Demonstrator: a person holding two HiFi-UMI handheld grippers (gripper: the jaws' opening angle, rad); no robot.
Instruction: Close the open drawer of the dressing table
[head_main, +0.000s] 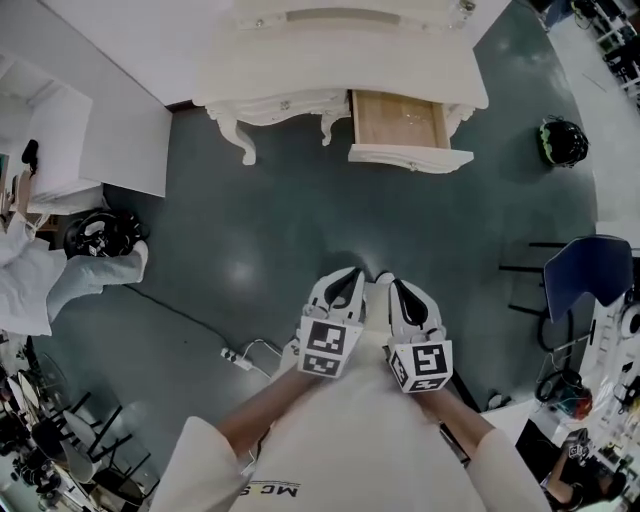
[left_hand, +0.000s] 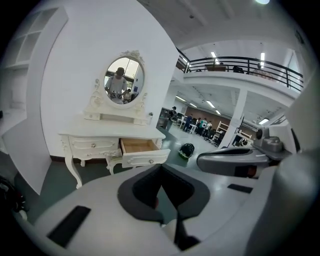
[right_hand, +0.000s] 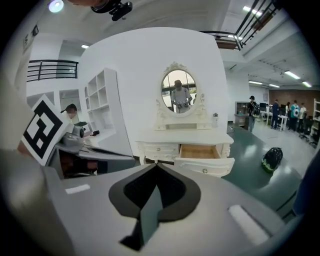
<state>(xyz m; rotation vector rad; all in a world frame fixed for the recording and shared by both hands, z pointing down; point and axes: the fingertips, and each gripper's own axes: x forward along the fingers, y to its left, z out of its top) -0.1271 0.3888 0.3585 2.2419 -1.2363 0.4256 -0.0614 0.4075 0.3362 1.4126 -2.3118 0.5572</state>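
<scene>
Grey-green floor (head_main: 300, 230) is spread ahead of two grippers, the left gripper (head_main: 350, 272) and the right gripper (head_main: 387, 280), both seen fully closed and empty. One open drawer (head_main: 405, 125) of the one dressing table (head_main: 300, 60) lies well ahead, slightly right. Approach is judged in hand; its front must be reached and pushed.

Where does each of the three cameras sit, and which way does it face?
Head view: on the person's head, looking steeply down at dressing table and open drawer; shows forearms, left gripper, right gripper.
Left gripper view: on that gripper, facing the table; shows its shut jaws, right gripper alongside.
Right gripper view: on that gripper, facing the table; shows its shut jaws, left gripper's cube.
All share the open drawer.
</scene>
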